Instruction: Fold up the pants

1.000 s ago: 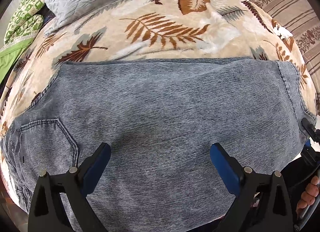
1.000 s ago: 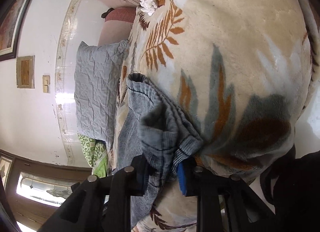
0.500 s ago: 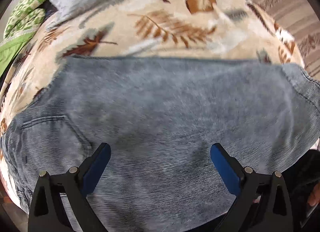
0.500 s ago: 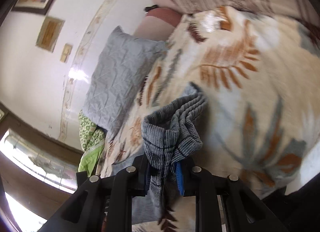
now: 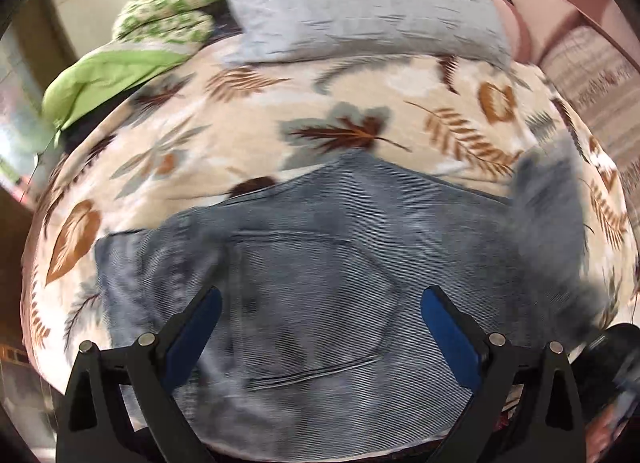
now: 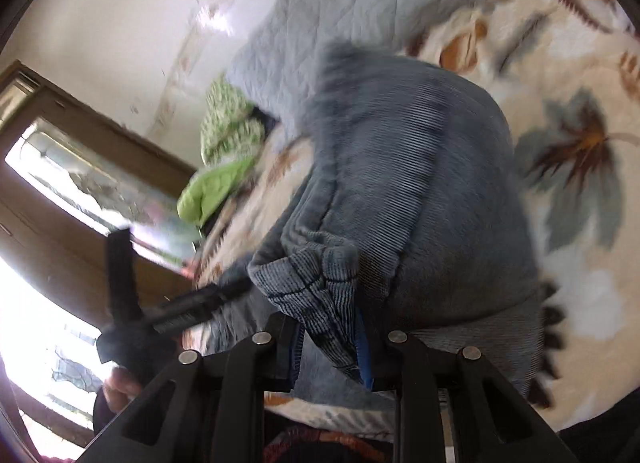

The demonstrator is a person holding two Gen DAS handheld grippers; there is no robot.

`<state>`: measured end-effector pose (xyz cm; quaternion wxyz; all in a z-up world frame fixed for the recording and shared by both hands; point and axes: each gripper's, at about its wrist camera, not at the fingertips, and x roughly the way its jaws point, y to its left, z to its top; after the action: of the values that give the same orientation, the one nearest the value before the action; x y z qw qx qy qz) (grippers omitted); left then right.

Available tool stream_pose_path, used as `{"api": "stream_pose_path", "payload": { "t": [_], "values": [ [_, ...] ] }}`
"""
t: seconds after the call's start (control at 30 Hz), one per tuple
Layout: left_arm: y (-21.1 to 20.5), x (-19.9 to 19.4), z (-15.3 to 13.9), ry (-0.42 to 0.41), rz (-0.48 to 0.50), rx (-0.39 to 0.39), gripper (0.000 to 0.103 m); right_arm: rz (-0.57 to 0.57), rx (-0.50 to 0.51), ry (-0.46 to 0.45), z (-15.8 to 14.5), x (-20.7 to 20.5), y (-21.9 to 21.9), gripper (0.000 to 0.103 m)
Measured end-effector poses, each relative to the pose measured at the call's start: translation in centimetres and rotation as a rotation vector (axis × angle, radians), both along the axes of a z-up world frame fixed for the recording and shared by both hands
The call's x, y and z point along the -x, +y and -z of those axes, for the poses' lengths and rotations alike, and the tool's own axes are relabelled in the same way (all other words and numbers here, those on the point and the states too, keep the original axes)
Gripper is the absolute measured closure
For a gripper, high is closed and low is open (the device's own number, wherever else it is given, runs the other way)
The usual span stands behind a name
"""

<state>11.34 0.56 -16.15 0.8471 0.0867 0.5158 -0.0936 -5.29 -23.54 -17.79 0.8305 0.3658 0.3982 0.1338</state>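
Grey-blue corduroy pants [image 5: 360,215] lie on the leaf-patterned blanket [image 5: 192,135], waist and back pocket [image 5: 312,303] toward me. My left gripper [image 5: 320,297] hovers open over that pocket, with nothing between its blue pads. My right gripper [image 6: 330,339] has the bunched hem end [image 6: 316,279] of the pants between its pads; its jaws are opening, but the fabric still sits pinched there. The lifted leg [image 6: 420,183] arches up and over the rest of the pants. In the left wrist view it shows as a blurred grey hump [image 5: 548,215] at the right.
A grey quilted pillow [image 5: 360,3] and green cloths [image 5: 160,31] lie at the bed's far side, and a striped cushion [image 5: 600,75] at the right. In the right wrist view a wooden door with glass [image 6: 60,191] stands at the left, near the person's hand [image 6: 120,383].
The right gripper lifted the hem end off the bed and carried it over the pants toward the waist, rolling as it went. The left gripper shifted from mid-leg to above the back pocket.
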Motion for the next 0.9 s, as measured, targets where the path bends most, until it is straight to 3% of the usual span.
{"api": "stream_pose_path", "payload": {
  "t": [0.03, 0.1, 0.13, 0.2, 0.27, 0.4, 0.5, 0.67, 0.77, 0.9],
  "values": [
    [0.7, 0.0, 0.1, 0.004, -0.014, 0.007, 0.003, -0.041, 0.007, 0.056, 1.2, -0.8, 1.2, 0.072],
    [1.6, 0.0, 0.2, 0.013, -0.029, 0.009, 0.003, -0.106, 0.025, 0.176, 3.5, -1.8, 3.1, 0.050],
    [1.9, 0.1, 0.4, 0.017, -0.033, 0.006, 0.003, -0.127, 0.017, 0.206, 4.4, -1.8, 3.7, 0.050],
    [2.1, 0.3, 0.7, 0.027, -0.036, 0.005, 0.003, -0.136, 0.046, 0.158, 3.9, -1.5, 4.1, 0.039],
    [1.6, 0.5, 0.8, 0.032, -0.023, 0.011, 0.003, -0.174, 0.021, 0.141, 3.2, -1.1, 3.8, 0.034],
    [-1.1, 1.6, 0.7, 0.016, 0.049, 0.009, 0.003, -0.197, -0.058, 0.080, 1.5, 0.2, 1.3, 0.033],
    [-4.1, 2.8, 1.2, 0.009, 0.131, -0.019, 0.003, -0.085, -0.081, 0.035, 0.6, 1.3, -2.3, 0.033],
    [-8.5, 4.4, 3.3, 0.010, 0.213, -0.125, 0.003, 0.045, -0.136, 0.045, 1.5, -0.7, -6.2, 0.033],
    [-9.4, 4.2, 6.1, 0.081, 0.216, -0.204, 0.003, 0.060, -0.182, 0.065, 2.8, -3.4, -6.8, 0.033],
    [-8.3, 3.4, 7.0, 0.137, 0.172, -0.124, 0.002, 0.085, -0.203, 0.149, 5.9, -7.5, -6.5, 0.033]
  ]
}}
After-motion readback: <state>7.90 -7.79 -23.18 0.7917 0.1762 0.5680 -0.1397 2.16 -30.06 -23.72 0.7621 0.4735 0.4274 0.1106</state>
